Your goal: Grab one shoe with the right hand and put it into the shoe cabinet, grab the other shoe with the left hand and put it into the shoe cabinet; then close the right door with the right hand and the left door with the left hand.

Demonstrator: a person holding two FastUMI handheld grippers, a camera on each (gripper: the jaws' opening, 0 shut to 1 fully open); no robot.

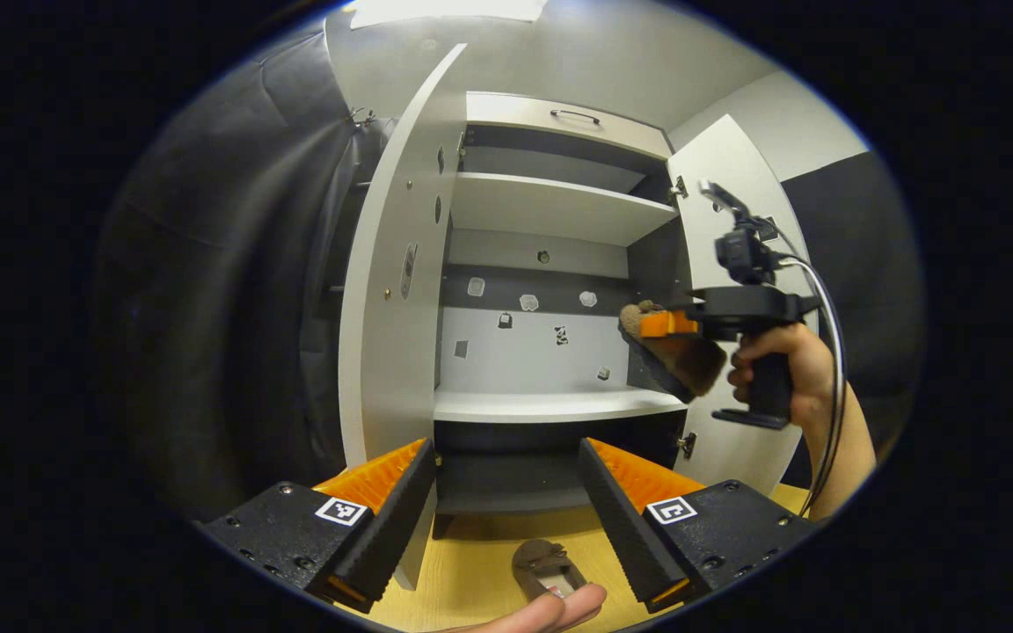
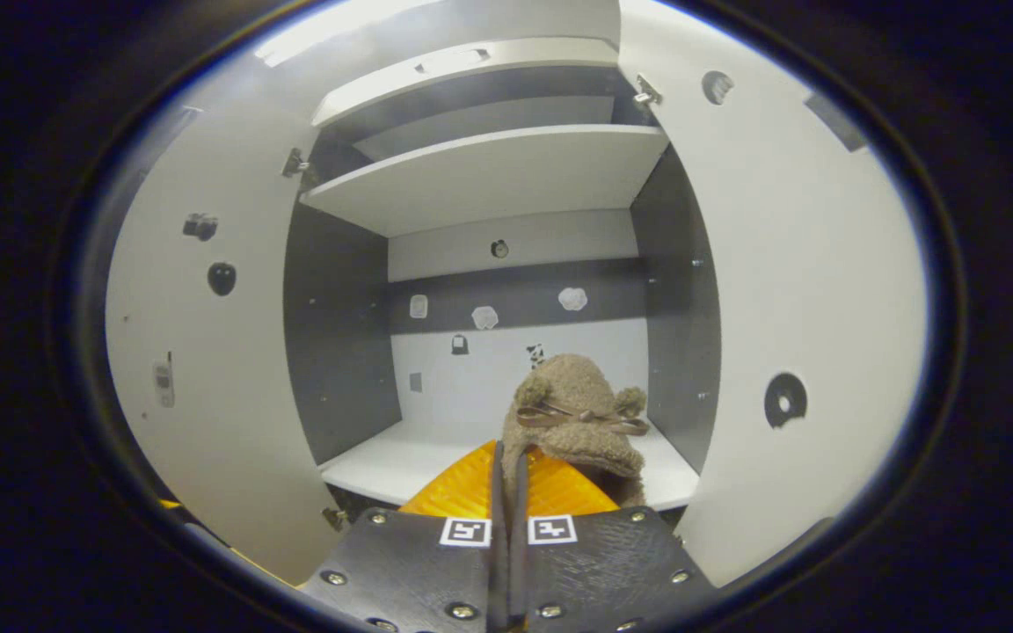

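In front of the open shoe cabinet (image 1: 550, 220), the first shoe (image 2: 579, 413) is pinched in the right hand-held gripper (image 2: 506, 492), not yet shelved, while the second shoe (image 1: 544, 564) lies on the surface (image 1: 471, 571) below the spread left hand-held gripper (image 1: 506, 492); both doors remain to be closed.

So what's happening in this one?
A person is putting fuzzy brown slippers into an open white shoe cabinet. The right tongs, shut on one slipper, hold it up at the cabinet's middle shelf. The left tongs are open, above the other slipper on the wooden floor.
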